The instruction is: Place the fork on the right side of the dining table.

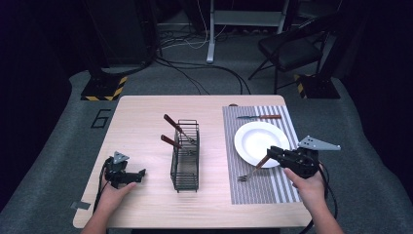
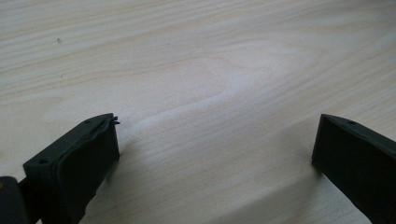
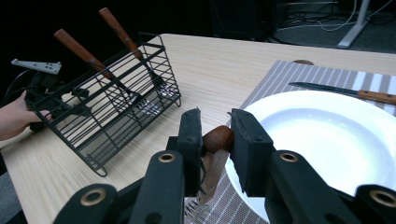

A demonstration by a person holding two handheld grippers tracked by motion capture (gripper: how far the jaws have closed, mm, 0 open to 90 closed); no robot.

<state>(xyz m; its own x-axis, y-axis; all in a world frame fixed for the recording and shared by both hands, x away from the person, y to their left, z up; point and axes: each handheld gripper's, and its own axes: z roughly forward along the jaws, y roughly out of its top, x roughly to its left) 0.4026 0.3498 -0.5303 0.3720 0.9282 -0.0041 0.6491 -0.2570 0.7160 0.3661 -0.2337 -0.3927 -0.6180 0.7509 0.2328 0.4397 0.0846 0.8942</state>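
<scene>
At the bottom right of the high view, the right gripper has its jaws closed on the brown wooden handle of a fork, which slants down to the left so its tines sit over the striped placemat, just below the white plate. In the right gripper view the handle is pinched between the two black pads, with the plate's rim just beside it on the right. At the lower left of the high view, the left gripper rests on the bare wooden table, jaws wide apart with nothing between them. At centre stands a black wire caddy holding two wooden-handled utensils, between the two grippers. Farther up, a knife lies on the placemat just above the plate. Beyond the table, a dark chair stands at the upper right.
</scene>
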